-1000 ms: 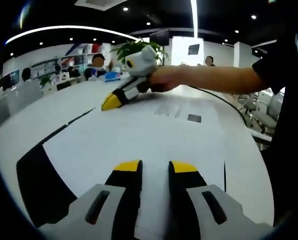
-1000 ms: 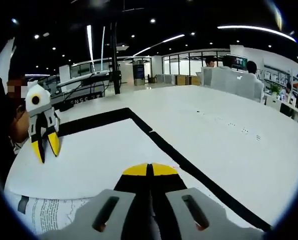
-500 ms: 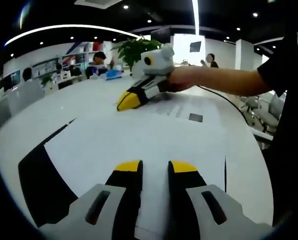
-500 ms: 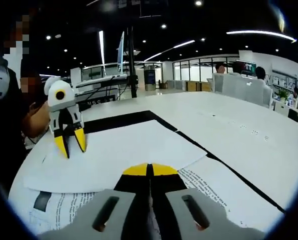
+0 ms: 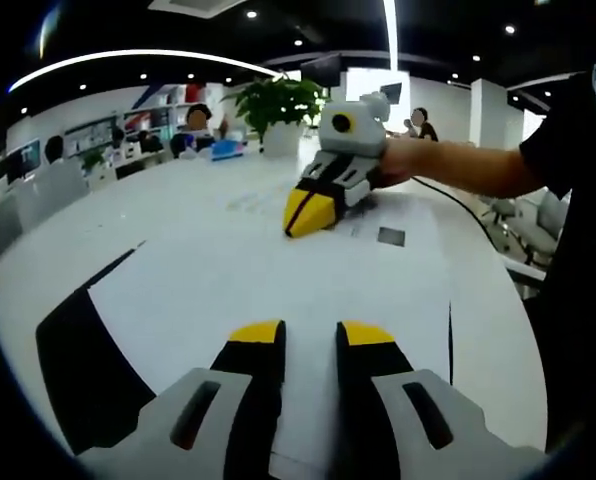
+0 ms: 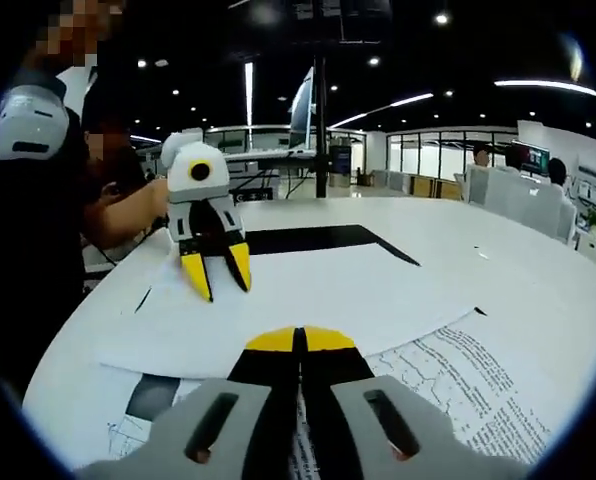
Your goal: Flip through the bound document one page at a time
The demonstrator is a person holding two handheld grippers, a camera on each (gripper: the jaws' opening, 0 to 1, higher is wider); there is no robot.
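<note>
On the white desk (image 6: 538, 270), the right gripper (image 6: 299, 340), jaws clamped on a turning white page (image 6: 308, 300), carried it above the printed bound document (image 6: 448, 385) toward the parted left gripper (image 6: 216, 278).

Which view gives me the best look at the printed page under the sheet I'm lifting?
The right gripper view: the printed page lies close, its text and diagrams exposed beside the right gripper. The left gripper view shows only a distant strip of print near the right gripper.
</note>
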